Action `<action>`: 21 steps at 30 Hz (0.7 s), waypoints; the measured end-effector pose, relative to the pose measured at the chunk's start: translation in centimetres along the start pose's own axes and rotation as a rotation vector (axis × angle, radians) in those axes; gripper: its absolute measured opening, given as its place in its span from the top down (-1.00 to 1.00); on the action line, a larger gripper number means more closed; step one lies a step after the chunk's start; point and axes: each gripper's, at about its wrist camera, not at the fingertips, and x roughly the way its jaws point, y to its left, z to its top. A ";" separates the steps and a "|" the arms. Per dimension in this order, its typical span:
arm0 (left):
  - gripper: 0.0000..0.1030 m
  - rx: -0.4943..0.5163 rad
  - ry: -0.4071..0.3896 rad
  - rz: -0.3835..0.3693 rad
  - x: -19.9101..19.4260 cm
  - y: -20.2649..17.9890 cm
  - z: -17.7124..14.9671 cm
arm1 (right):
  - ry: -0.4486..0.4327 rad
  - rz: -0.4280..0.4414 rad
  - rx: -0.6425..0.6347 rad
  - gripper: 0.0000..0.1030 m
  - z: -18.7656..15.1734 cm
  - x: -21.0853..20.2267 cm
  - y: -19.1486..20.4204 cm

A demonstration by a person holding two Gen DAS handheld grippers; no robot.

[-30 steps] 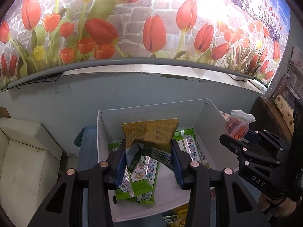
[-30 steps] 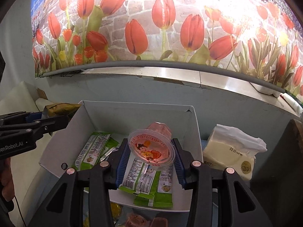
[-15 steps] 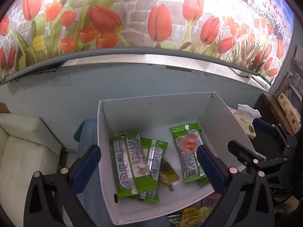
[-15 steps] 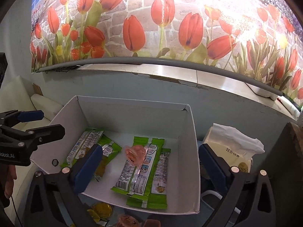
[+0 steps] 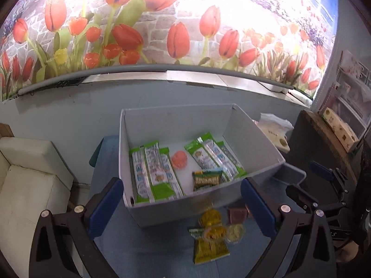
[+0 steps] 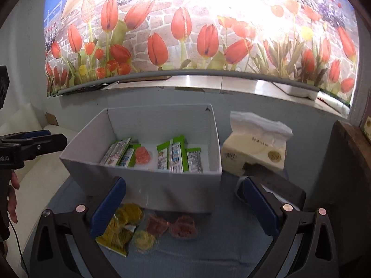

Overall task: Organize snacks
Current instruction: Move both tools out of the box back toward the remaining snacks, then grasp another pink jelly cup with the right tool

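Blue-padded left hand-held gripper (image 5: 180,203) and right hand-held gripper (image 6: 183,199) gape wide, holding nothing.

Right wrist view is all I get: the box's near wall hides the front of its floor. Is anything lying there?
Observer: Yes. The left wrist view shows a small green-and-yellow snack packet flat on the floor of the white box, just behind that wall and in front of the right-hand green bars.
Operator: And the left claw? I see it only side-on at my left edge.
Observer: In its own view the left claw is open, with nothing gripped between its blue pads.
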 end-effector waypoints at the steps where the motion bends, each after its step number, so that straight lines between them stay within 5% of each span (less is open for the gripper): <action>1: -1.00 0.000 0.002 -0.004 0.0 -0.3 -0.9 | -0.005 0.003 0.008 -1.00 -1.3 -0.2 -0.3; 7: -1.00 -0.059 0.083 -0.073 0.2 -1.7 -7.8 | 0.123 0.022 0.044 -0.94 -6.3 2.8 -1.5; 11: -1.00 -0.058 0.091 -0.070 -0.4 -2.8 -11.8 | 0.181 -0.012 0.039 -0.42 -7.7 5.4 -1.4; 21: -1.00 -0.087 0.120 -0.073 -1.4 -4.0 -16.7 | 0.214 -0.018 0.016 -0.33 -7.7 9.2 -0.2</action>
